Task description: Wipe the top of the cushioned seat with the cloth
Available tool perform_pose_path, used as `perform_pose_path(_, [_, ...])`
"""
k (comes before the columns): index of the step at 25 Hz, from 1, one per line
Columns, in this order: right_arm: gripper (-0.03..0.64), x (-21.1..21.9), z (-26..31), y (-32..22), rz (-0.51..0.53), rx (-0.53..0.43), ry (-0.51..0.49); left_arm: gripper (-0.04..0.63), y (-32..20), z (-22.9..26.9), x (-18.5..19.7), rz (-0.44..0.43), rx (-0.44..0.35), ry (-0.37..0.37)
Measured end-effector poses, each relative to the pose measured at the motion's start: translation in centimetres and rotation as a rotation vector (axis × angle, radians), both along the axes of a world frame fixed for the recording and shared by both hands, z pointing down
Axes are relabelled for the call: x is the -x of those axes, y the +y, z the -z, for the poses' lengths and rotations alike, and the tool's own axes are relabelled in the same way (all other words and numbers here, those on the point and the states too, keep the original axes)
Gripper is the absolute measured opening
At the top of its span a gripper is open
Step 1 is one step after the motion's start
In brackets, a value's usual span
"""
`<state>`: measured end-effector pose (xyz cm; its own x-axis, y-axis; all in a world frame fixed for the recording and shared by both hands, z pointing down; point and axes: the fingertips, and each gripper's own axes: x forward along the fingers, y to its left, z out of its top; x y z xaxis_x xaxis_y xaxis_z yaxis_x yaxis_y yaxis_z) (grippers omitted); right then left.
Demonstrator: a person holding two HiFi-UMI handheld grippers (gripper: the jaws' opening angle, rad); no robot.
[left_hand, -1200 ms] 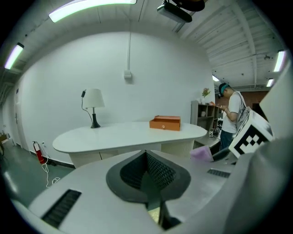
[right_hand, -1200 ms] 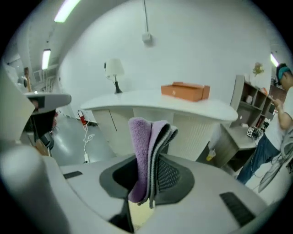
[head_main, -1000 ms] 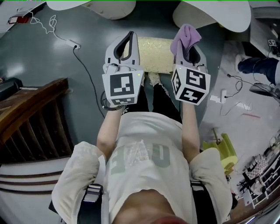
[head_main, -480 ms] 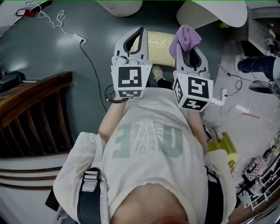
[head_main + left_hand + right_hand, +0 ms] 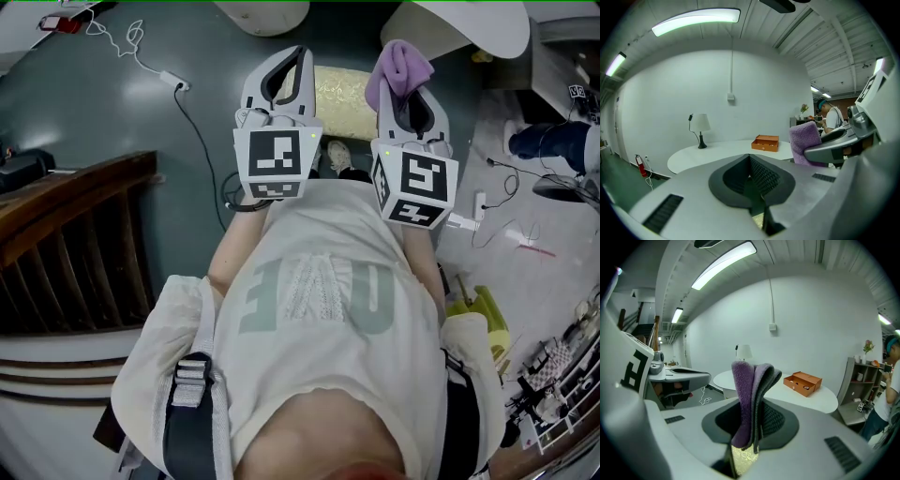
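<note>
Grey-green floor (image 5: 112, 141) fills most of the head view, and on it, ahead of the person's feet, stands the cushioned seat (image 5: 349, 94), its top a pale gold patterned fabric; it lies between and beneath the two raised tools, so the thing to be wiped is right below the working end. Both grippers are held side by side over the near part of the seat, pointing forward and somewhat up, since their own cameras look out across the room at a white round table (image 5: 717, 152) with a lamp (image 5: 700, 126) and an orange box (image 5: 765, 143); only a sliver of the gold top shows under each pair of jaws. I judge that the wipe has not begun, as no view shows the cloth on the cushion; the tools seem poised for the approach, and the next move would need the right one tipped down until the fabric meets the top.

Left gripper (image 5: 281, 70): its jaws are drawn together with nothing between them, so it rides along idle, probably kept level with the other for balance.

Right gripper (image 5: 409, 105): its jaws are pinched onto the purple cloth (image 5: 751, 394), which stands up folded in a thick wad above the tips; the grip sits low on the fold, leaving plenty of loose cloth to press flat.
</note>
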<state>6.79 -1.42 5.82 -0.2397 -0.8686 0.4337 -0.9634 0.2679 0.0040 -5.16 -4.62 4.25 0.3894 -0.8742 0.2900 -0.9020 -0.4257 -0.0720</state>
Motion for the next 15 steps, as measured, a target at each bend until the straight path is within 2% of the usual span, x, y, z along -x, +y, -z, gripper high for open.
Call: perform_pose_path(15, [0.091, 0.2, 0.55, 0.3, 0.002, -0.012, 0.0, -0.008, -0.12, 0.88, -0.48, -0.011, -0.016, 0.013])
